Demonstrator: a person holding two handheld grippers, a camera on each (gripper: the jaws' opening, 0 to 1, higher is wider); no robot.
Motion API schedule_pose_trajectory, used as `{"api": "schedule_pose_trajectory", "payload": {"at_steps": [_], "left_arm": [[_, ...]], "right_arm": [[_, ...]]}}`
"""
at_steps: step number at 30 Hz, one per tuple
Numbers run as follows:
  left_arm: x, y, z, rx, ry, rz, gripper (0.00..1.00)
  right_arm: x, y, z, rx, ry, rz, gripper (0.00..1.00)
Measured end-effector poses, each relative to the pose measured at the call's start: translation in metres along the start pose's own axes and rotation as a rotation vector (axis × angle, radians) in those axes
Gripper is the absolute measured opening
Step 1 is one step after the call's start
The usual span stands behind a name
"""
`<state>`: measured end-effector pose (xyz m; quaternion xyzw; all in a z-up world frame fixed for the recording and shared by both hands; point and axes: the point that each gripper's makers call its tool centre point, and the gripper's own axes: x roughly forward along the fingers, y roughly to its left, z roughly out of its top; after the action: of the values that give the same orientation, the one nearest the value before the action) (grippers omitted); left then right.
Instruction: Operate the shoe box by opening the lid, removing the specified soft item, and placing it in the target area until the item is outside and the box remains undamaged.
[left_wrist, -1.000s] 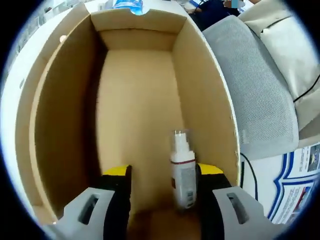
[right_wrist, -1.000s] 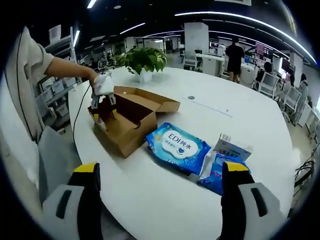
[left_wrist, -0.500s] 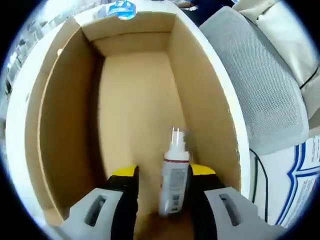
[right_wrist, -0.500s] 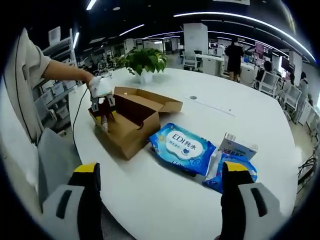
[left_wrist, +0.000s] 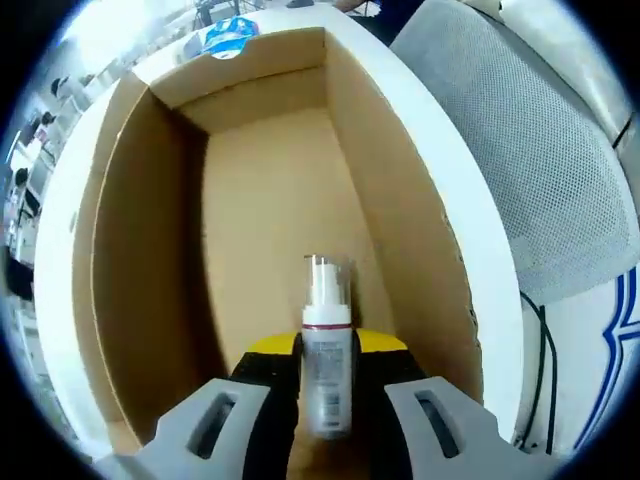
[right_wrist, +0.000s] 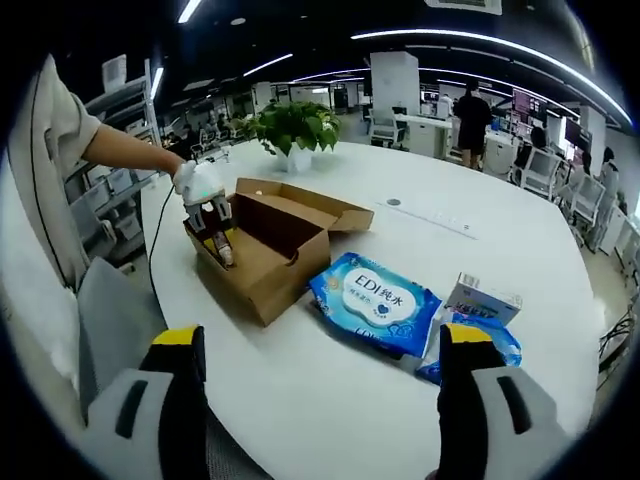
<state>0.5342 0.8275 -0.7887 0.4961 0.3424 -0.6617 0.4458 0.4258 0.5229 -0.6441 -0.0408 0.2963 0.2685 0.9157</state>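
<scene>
Left gripper view: gripper (left_wrist: 327, 375) clamps glossy cylindrical bottle (left_wrist: 325, 375), seemingly plastic.

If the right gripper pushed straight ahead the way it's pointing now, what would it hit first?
Most likely bare table top: the open right gripper has nothing between its jaws. Farther along lies the blue wipes pack, though depth is hard to judge.
</scene>
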Motion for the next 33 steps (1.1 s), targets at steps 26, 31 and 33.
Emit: {"api": "schedule_pose_trajectory", "payload": {"at_steps": [26,31,33], "left_arm": [[-0.056,0.001,0.07,-0.065,-0.169,0.124,0.18],[-0.066,-0.005,0.093,-0.045,-0.213,0.131,0.18],[-0.07,-0.008,0.102,-0.04,-0.231,0.131,0.18]], "right_arm": [[-0.002,0.04,0.028,-0.124,-0.093,0.094,0.71],[-0.001,0.053,0.037,-0.165,-0.118,0.132,0.66],[0.0,0.057,0.039,-0.183,-0.12,0.142,0.64]]}}
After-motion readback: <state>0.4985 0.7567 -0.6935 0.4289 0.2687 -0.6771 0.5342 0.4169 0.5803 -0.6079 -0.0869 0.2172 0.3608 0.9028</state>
